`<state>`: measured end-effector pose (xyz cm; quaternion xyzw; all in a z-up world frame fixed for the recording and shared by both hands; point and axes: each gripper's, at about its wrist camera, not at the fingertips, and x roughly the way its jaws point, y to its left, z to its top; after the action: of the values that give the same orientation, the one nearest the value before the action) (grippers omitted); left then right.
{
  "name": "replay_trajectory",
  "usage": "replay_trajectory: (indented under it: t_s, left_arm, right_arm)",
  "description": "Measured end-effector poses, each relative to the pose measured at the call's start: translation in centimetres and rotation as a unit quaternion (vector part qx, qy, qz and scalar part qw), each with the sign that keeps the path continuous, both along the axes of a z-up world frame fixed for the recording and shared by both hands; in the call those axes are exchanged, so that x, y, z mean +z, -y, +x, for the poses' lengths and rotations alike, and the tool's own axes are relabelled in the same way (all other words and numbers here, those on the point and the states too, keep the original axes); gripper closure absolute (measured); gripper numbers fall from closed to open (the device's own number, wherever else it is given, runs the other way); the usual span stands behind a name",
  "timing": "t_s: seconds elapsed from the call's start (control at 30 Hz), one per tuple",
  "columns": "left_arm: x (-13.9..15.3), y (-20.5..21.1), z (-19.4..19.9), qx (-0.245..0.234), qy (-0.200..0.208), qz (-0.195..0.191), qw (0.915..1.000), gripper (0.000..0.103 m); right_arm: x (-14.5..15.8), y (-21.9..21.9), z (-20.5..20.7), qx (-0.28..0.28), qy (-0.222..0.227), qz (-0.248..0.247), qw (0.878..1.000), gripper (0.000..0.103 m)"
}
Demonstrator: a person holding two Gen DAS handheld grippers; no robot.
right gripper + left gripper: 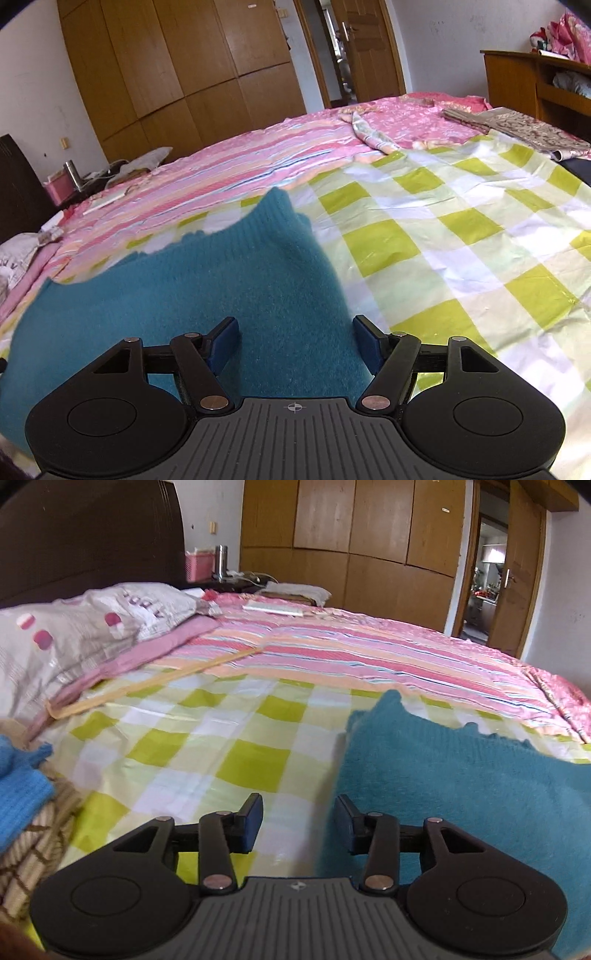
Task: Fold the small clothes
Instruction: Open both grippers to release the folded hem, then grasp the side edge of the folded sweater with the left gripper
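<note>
Teal fuzzy knitted garment lies flat on the green-checked bedsheet, judged soft, light, limp. Left tongs and right tongs hover spread apart, empty. Best hold: scalloped far edge or corners.

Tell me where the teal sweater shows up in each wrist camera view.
Left wrist: the teal sweater fills the lower right, right of the open left tool.
Right wrist: it fills the lower left and centre, running between the open right tool's fingers.
Shared landmark: the wooden wardrobe behind the bed.
</note>
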<state>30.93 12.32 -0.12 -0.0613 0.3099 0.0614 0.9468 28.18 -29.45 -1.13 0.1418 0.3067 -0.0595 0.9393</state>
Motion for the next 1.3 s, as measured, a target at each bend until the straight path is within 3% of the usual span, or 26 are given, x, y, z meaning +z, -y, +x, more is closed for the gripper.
replay_trajectory:
  t_s: [0.2,0.3,0.47,0.6,0.73,0.9,1.03,1.13,1.23,1.3]
  left_arm:
    - [-0.9,-0.5,-0.5,0.002,-0.006,-0.008,1.0,0.053]
    - [-1.0,0.0,-0.9,-0.001,0.002,0.005,1.0,0.053]
    - [-0.5,-0.3,-1.6,-0.012,0.012,-0.012,0.9998,0.052]
    - [-0.5,-0.5,-1.9,-0.011,0.016,-0.029,0.9994,0.052]
    - [-0.8,-0.3,-1.8,-0.018,0.015,-0.026,0.9994,0.05]
    - [-1.5,-0.8,-1.0,0.0,-0.003,-0.024,0.9997,0.027]
    - [-1.6,-1.7,-1.1,-0.008,-0.019,-0.061,0.9979,0.027]
    - [-1.8,-1.8,-1.4,-0.027,-0.025,-0.068,0.997,0.027]
    - [-1.8,-1.7,-1.4,-0.04,-0.029,-0.065,0.9966,0.036]
    - [-1.5,-1.4,-1.4,-0.062,-0.034,-0.082,0.9941,0.066]
  right_arm:
    - [-0.5,-0.1,-0.7,-0.007,-0.006,-0.023,1.0,0.026]
    - [-0.7,0.6,-0.7,-0.007,-0.016,0.001,1.0,0.025]
    - [-0.7,0.3,-1.0,0.007,-0.023,-0.001,1.0,0.024]
    - [-1.6,1.1,-0.9,0.008,-0.035,0.044,0.998,0.023]
    - [-1.5,1.1,-0.9,0.017,-0.038,0.047,0.998,0.022]
    - [-1.9,1.1,-0.3,0.025,-0.045,0.065,0.997,0.02]
    - [-1.9,0.3,0.4,0.046,-0.055,0.079,0.994,0.023]
    - [-1.8,-0.4,0.7,0.052,-0.059,0.069,0.995,0.027]
    - [-1.6,-0.4,0.3,0.058,-0.058,0.07,0.994,0.037]
    - [-1.2,-0.5,-0.1,0.066,-0.059,0.064,0.994,0.049]
